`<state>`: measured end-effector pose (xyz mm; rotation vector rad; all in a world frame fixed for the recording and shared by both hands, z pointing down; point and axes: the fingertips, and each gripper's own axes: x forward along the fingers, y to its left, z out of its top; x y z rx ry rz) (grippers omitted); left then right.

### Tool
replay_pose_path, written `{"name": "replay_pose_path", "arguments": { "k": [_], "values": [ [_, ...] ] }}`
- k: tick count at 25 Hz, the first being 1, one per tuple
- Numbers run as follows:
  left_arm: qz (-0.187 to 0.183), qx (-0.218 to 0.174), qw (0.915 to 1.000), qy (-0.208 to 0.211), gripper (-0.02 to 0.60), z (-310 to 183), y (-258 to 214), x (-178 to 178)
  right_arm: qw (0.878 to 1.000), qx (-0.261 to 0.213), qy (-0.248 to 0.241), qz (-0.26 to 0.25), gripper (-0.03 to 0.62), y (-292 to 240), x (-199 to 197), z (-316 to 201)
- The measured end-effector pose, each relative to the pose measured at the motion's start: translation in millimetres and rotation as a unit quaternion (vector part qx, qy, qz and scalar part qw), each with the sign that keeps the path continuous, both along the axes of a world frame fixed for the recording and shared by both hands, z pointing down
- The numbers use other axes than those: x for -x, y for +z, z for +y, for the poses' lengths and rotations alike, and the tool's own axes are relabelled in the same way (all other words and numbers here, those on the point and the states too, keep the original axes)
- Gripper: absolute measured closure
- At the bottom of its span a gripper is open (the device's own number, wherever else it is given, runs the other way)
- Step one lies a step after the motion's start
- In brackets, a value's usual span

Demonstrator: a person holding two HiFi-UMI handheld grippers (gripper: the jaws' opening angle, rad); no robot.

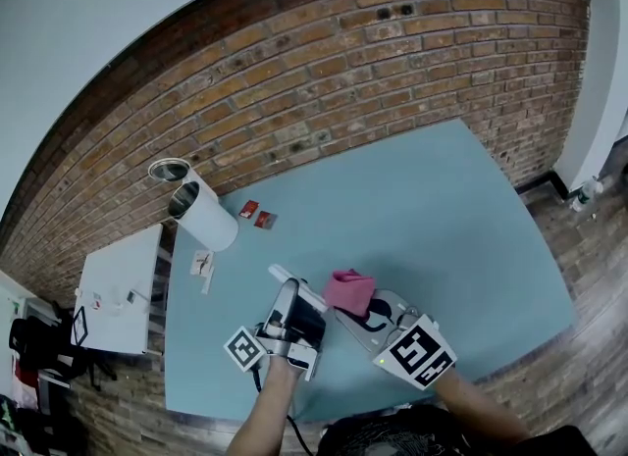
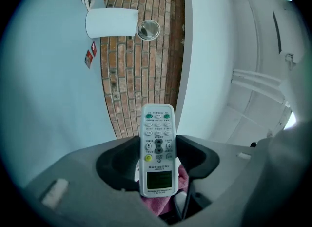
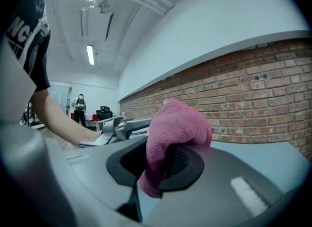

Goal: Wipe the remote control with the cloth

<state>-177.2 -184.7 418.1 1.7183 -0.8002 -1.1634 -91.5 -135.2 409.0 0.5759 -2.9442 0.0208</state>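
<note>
Remote control, head view: white remote control (image 1: 283,276) gripped across its width by the left gripper (image 1: 297,299); its far end sticks out past the jaws, above the blue table (image 1: 442,219).
Cloth, head view: pink cloth (image 1: 348,290) bunched at the tip of the right gripper (image 1: 361,309), just right of the left jaws and right beside the remote control.
Beyond the jaws, head view: a white tube (image 1: 206,214) lies on the table's far edge against the brick wall (image 1: 324,72).
Remote control, left gripper view: it stands upright between the jaws, buttons and small screen facing the camera, top end well past the jaw tips.
Left jaws: set fairly wide, one pressing each long side of the remote control.
Cloth, left gripper view: a pink fold shows behind the remote control's lower end, low between the jaws; I cannot tell whether they touch.
Cloth, right gripper view: it is pinched between the jaws, bulging up over them, with a tail hanging below.
Right jaws: nearly together, clamped on the cloth.
Left of the right jaws: the left gripper's metal parts and the person's bare arm (image 3: 58,123).
Ahead of the right jaws: table, then brick wall.
</note>
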Motion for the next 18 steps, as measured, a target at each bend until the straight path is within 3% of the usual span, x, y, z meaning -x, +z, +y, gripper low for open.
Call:
{"name": "replay_pose_path", "arguments": {
  "k": [4, 10, 18],
  "values": [
    [-0.002, 0.001, 0.9996, -0.029, 0.342, -4, -7, 6, 0.998, 0.051, 0.006, -0.03, 0.531, 7, -3, -1],
    [-0.018, 0.008, 0.9981, -0.059, 0.342, -8, -11, 9, 0.997, 0.07, -0.001, -0.038, 0.531, 13, 0, 6],
    [-0.083, 0.036, 0.993, -0.076, 0.344, -11, -4, 11, 0.996, 0.079, -0.013, -0.05, 0.531, 9, 3, 11]
  ]
}}
